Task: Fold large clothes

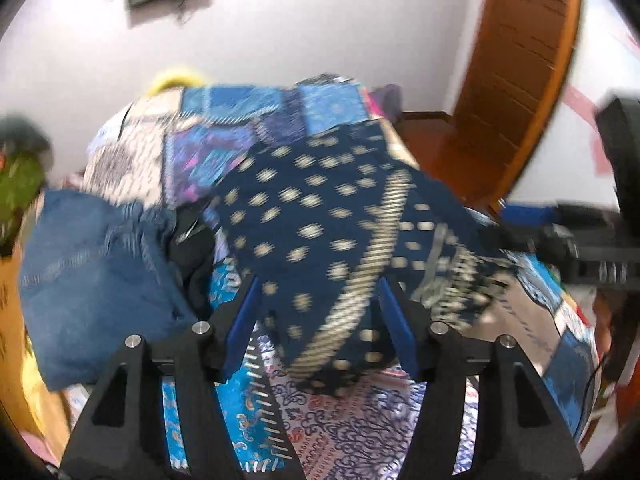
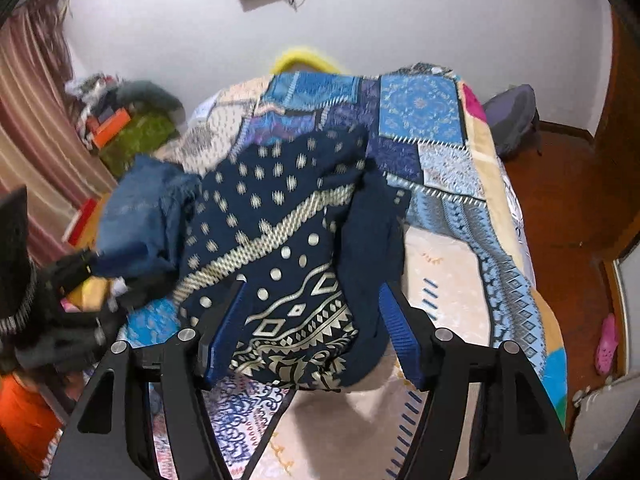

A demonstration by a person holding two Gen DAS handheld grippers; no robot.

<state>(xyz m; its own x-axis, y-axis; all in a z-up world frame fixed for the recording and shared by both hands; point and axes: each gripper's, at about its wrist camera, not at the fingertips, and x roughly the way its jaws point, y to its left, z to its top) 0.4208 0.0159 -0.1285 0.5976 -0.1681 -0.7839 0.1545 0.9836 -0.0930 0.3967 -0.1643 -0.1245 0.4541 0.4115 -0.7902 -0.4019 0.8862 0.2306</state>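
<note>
- We are folding a big dark blue cloth with pale dots and a striped band. It lies bunched on the bed, on top of the patchwork quilt.
- Our left tongs stand apart. The near end of the cloth sits in the gap between them, but the blue pads do not press on it. So they are let go, not gripping.
- Our right tongs also stand apart. The patterned end of the cloth lies between them, and the pads do not squeeze it here either.
- We think this is the time between two folds: the cloth is down on the bed and both tongs are free of it.
- The cloth is not flat yet. One dark plain part hangs over on the right and the rest is lumpy.
- Next we need to find two edges or corners, pinch one with each tong, and pull the cloth smooth before we fold it over.
- A blue jeans-like thing lies just beside the cloth on the left, with some black stuff between them. We must take care not to grab these too.
- The left view is blurry, so small parts are hard to tell.
- We see no box, basket or bin that we can be sure of. A yellow curved thing peeks up behind the bed, and we cannot tell what it is or if anything is in it.
</note>
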